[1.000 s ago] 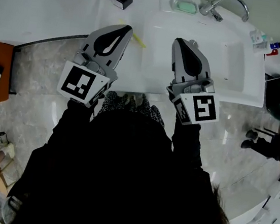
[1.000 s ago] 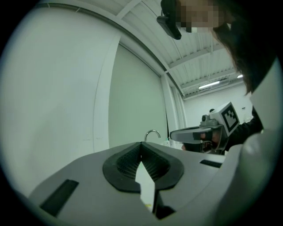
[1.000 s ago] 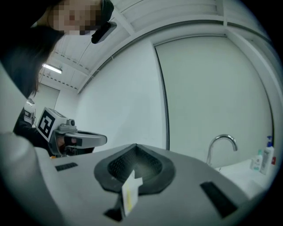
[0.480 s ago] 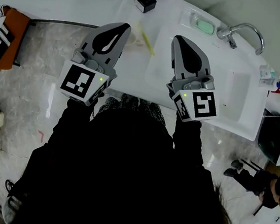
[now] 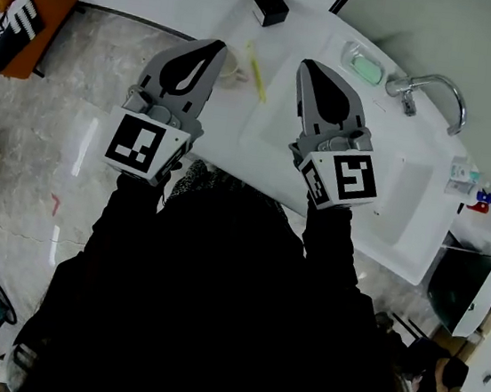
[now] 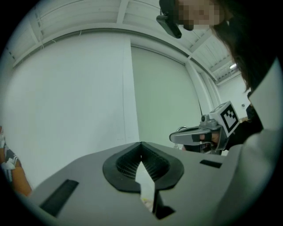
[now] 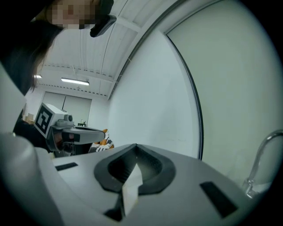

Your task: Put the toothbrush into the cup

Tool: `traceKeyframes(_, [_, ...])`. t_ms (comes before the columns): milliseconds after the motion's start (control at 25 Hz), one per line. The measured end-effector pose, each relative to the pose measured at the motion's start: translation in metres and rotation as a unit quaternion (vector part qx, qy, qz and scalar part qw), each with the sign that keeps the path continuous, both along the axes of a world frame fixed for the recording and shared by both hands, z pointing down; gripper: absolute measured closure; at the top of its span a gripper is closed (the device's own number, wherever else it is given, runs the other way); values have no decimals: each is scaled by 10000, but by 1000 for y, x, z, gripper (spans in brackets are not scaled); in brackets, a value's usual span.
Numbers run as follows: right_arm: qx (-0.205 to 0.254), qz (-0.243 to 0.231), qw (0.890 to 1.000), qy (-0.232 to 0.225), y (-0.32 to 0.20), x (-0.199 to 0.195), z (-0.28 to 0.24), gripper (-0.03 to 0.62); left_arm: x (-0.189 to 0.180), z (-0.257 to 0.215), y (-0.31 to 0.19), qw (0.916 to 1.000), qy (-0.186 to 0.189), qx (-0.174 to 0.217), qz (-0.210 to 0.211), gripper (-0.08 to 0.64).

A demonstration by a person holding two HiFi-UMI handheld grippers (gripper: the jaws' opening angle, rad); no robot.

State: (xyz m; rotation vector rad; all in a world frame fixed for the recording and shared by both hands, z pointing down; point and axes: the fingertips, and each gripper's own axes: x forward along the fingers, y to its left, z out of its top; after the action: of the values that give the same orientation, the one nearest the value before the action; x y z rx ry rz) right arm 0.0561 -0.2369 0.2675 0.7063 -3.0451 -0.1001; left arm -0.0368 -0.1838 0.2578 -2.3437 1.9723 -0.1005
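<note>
Since a second ago my view has swung round. The white counter (image 5: 236,119) and sink (image 5: 388,200) now run slantwise, and the toothbrush (image 5: 257,71) lies between the tips of my two tongs rather than just right of the left pair. My left tongs (image 5: 217,46) are pinched fully together with nothing in them. My right tongs (image 5: 308,64) are the same, tips meeting on nothing. Both pairs point level over the counter. The yellow-green toothbrush lies flat on the counter, just beside the pale cup (image 5: 234,71), which my left tongs partly hide. Farther back are a black soap bottle (image 5: 271,4), a dish of green soap (image 5: 365,66) and the tap (image 5: 430,88).
</note>
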Motion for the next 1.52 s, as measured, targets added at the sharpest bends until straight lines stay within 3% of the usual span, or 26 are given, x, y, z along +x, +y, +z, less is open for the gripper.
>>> traceKeyframes(480, [-70, -757, 9970, 125, -19, -16, 11, 588, -9, 7, 4, 9953, 103, -62, -961, 552])
traceKeyframes(760, [-251, -849, 9960, 132, -25, -27, 23, 588, -14, 11, 6, 9936, 113, -131, -1113, 552])
traceKeyframes(1520, [-626, -557, 9942, 671, -50, -51, 80, 576, -33, 25, -13, 9948, 167, -305, -958, 552])
